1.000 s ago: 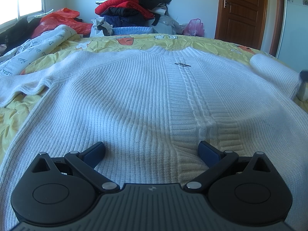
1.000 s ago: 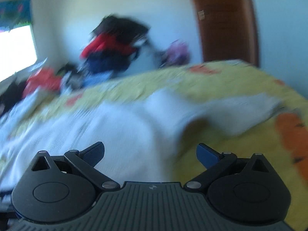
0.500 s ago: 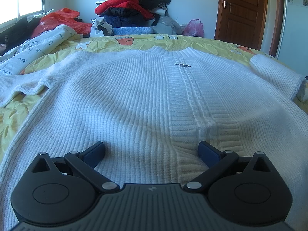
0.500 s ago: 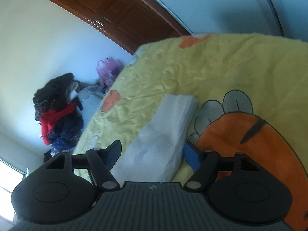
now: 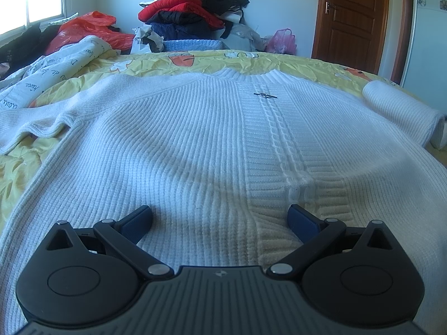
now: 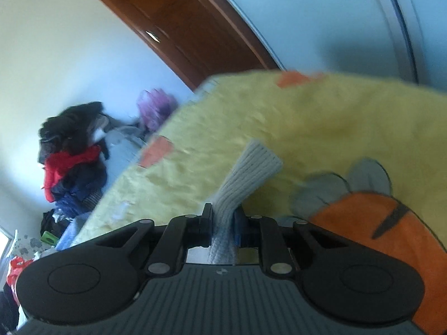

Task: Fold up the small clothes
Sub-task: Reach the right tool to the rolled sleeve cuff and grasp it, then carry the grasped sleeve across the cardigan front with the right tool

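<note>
We see a bed (image 5: pixel 293 64) covered by a yellow sheet with orange cartoon prints, and a white knit sweater (image 5: pixel 195 145) lies spread flat across it, collar toward the far edge. At the left a white quilt with printed lettering (image 5: pixel 42 83) is bunched on the sheet beside the sweater's sleeve

sweater (image 5: pixel 195 145): 1 | bedspread (image 5: pixel 307 64): 1 | door (image 5: pixel 352 14): 1 | clothes pile (image 5: pixel 192 14): 1 | claws: 2 (left claw (image 5: pixel 219 219), right claw (image 6: pixel 222 222))
</note>
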